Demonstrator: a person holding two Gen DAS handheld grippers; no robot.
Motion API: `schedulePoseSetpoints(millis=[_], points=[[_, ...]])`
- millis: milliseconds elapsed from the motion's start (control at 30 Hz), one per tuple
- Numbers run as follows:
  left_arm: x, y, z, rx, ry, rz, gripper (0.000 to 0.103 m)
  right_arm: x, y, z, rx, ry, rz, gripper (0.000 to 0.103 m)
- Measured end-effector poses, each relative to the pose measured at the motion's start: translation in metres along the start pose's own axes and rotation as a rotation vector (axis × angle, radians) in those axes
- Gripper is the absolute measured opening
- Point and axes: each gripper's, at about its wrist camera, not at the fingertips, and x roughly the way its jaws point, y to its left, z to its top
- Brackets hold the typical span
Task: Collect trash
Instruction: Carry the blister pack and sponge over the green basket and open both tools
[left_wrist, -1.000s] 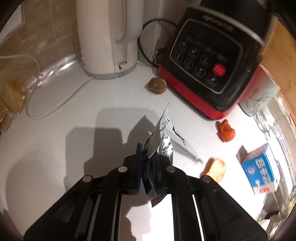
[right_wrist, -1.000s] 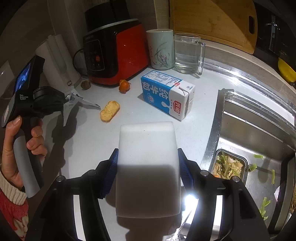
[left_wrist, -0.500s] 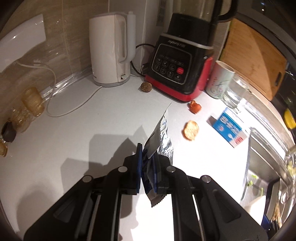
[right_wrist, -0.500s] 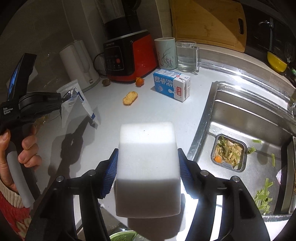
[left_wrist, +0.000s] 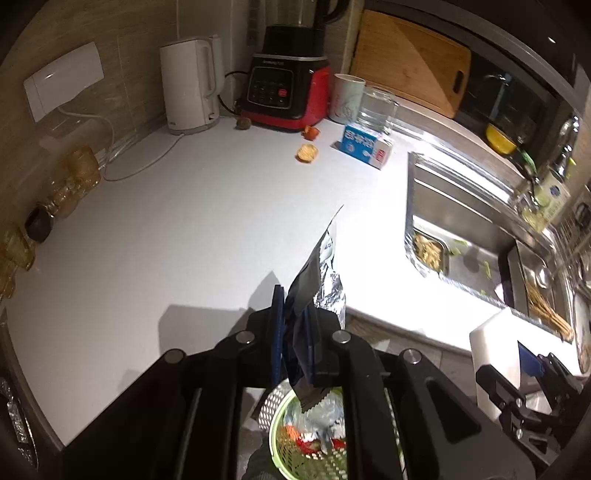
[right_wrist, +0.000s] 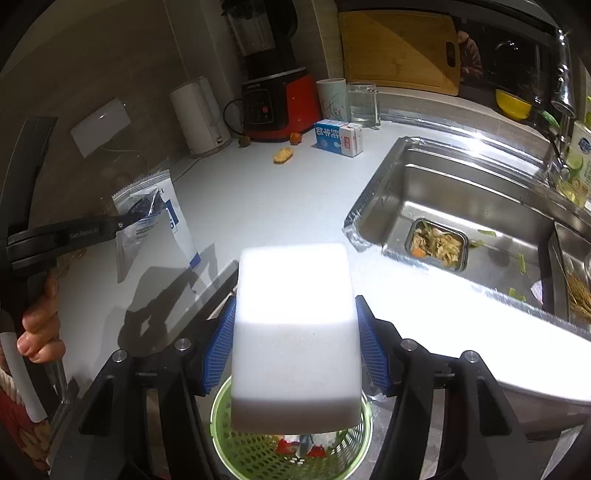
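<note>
We have the left gripper (left_wrist: 295, 343) clamped on the foil wrapper (left_wrist: 321, 280), green bin (left_wrist: 310, 439) just below; right gripper (right_wrist: 295, 343) grips the white sponge (right_wrist: 295, 332). Risk: wrapper drifts past the rim on release, landing on the floor

White countertop (left_wrist: 192, 229) runs along the wall and ends at the sink (right_wrist: 461, 206) on the right. At the back there's a white kettle (left_wrist: 190, 83), a red and black blender (left_wrist: 288, 96), then a mug (left_wrist: 345, 98) and a glass (left_wrist: 376, 109) side by side. A blue and white carton (left_wrist: 365, 146) lies in front of the glass. Small scraps nearby: a brown lump (left_wrist: 243, 122) by the blender, an orange peel (left_wrist: 311, 132), a yellowish piece (left_wrist: 307, 152). Amber glassware (left_wrist: 79, 171) sits along the left edge.
</note>
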Motion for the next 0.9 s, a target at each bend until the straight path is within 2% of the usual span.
schedulePoseSetpoints(millis=[133,267,367,533,567,600,633,700,800,900], points=[[-0.027,-0.014,-0.051,0.028,0.047,-0.075,0.01,-0.032,-0.002,-0.039,0.013,0.008,0.003,0.063],[-0.036,-0.029,-0.094,0.068,0.086,-0.121,0.01,-0.058,-0.004,-0.07,0.018,0.011,-0.007,0.063],[-0.031,-0.039,-0.12,0.098,0.135,-0.142,0.01,-0.072,-0.009,-0.086,0.029,0.013,-0.019,0.063],[0.0,-0.053,-0.155,0.138,0.225,-0.147,0.011,-0.085,-0.017,-0.103,0.048,0.01,-0.034,0.063],[0.009,-0.056,-0.162,0.147,0.254,-0.15,0.013,-0.087,-0.019,-0.105,0.052,0.011,-0.033,0.063],[0.016,-0.057,-0.167,0.155,0.274,-0.149,0.022,-0.087,-0.019,-0.107,0.056,0.013,-0.032,0.063],[0.025,-0.06,-0.173,0.165,0.297,-0.142,0.042,-0.086,-0.019,-0.109,0.059,0.016,-0.031,0.063],[0.04,-0.065,-0.184,0.179,0.314,-0.111,0.058,-0.085,-0.019,-0.113,0.063,0.023,-0.03,0.063],[0.056,-0.071,-0.194,0.211,0.347,-0.087,0.065,-0.084,-0.017,-0.116,0.061,0.031,-0.026,0.063],[0.065,-0.074,-0.196,0.216,0.37,-0.059,0.066,-0.082,-0.015,-0.118,0.058,0.039,-0.021,0.063]])
